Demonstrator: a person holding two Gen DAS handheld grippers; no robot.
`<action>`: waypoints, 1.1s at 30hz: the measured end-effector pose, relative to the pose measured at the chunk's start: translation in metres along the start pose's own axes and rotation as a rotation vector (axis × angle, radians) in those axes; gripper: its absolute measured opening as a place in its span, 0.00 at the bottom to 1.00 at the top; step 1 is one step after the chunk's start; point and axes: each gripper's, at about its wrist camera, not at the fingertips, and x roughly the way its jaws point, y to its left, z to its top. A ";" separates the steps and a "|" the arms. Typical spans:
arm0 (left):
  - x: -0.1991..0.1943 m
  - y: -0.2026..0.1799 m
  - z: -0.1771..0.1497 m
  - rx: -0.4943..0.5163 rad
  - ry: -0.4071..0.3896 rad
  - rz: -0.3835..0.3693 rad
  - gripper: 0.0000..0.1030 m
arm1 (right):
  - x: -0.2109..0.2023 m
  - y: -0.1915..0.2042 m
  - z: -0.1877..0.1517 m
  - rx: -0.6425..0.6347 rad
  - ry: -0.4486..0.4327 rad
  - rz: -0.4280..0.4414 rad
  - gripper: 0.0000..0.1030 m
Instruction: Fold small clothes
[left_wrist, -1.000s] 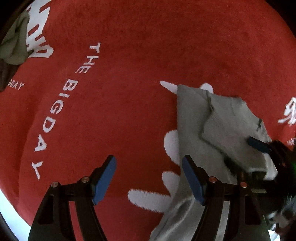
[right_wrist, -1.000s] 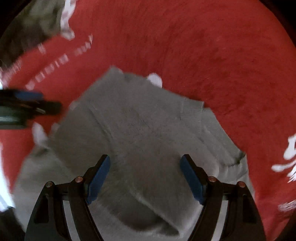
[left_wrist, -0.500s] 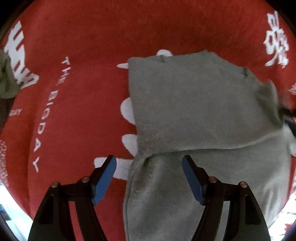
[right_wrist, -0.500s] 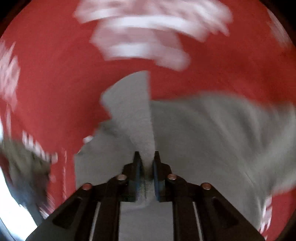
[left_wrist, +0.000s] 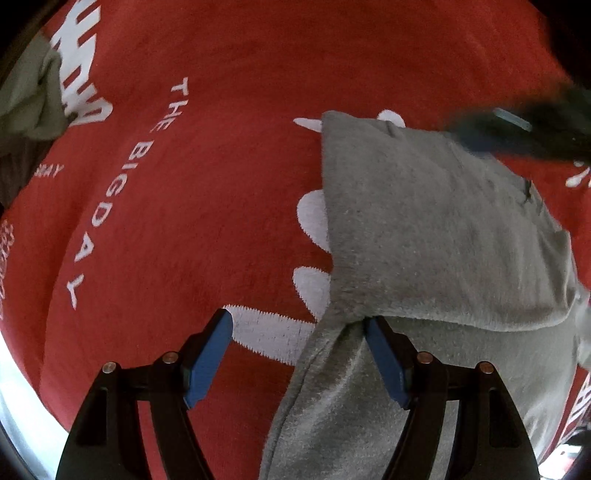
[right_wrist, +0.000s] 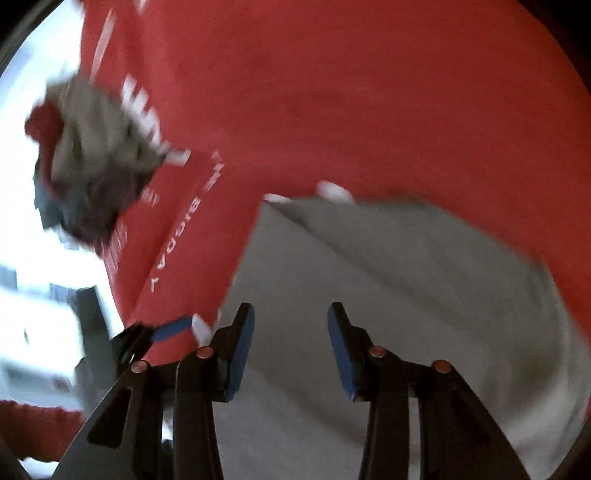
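A small grey knit garment lies on the red cloth, one part folded over the rest. My left gripper is open; its right finger touches the garment's left edge at the fold. My right gripper is open and empty above the garment. It appears blurred at the upper right of the left wrist view. The left gripper's blue finger shows at the lower left of the right wrist view.
The red cloth carries white lettering "THE BIGDAY" and white shapes. A pile of grey-green and dark clothes sits at its far left edge, also in the right wrist view. A bright floor lies beyond the cloth's left edge.
My right gripper was shut on a fold of the grey garment half a second ago; it has let go, opened and lifted away. The fold now lies flat on the garment.
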 end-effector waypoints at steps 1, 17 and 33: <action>0.001 0.001 -0.001 -0.012 0.000 -0.007 0.72 | 0.016 0.008 0.018 -0.049 0.026 -0.017 0.44; -0.004 0.038 0.007 -0.203 -0.078 -0.041 0.72 | 0.092 0.052 0.086 -0.207 0.207 0.000 0.07; -0.037 0.049 0.031 -0.085 -0.072 -0.061 0.73 | 0.004 0.005 0.008 0.139 -0.033 -0.096 0.44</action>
